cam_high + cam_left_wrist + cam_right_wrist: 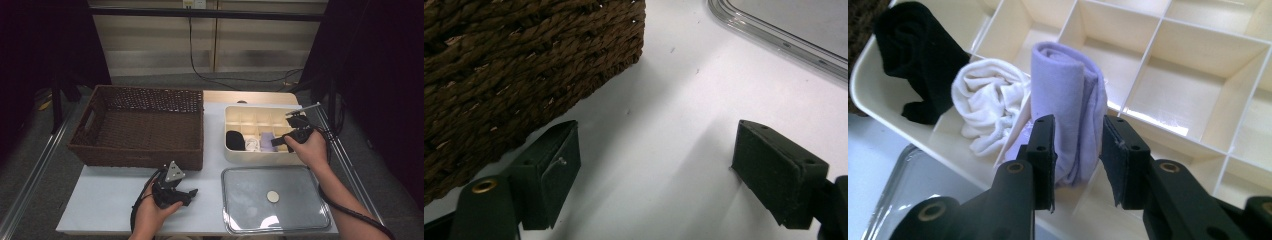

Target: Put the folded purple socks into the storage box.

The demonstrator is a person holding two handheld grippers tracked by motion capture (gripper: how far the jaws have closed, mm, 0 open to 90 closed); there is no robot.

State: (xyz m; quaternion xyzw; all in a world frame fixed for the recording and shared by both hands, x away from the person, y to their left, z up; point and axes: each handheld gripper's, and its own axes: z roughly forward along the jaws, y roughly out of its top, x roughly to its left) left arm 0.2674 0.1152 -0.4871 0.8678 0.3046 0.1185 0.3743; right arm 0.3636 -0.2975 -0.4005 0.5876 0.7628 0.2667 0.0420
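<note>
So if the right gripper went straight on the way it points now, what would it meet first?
Probably the rolled lilac cloth: it already stands between the jaws of the right gripper in its compartment of the cream divided box. Whether the pads touch it is unclear. Past it lies the compartment's divider wall.

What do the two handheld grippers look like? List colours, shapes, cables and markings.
Both are black. The left gripper carries a grey three-cornered plate with dark holes on top, and a black cable trails from it. The right gripper trails a black cable along the bare forearm; no sleeve shows. Seen close, each has two blocky jaws with flat pads, small screw holes and brass-coloured eyelets.
</note>
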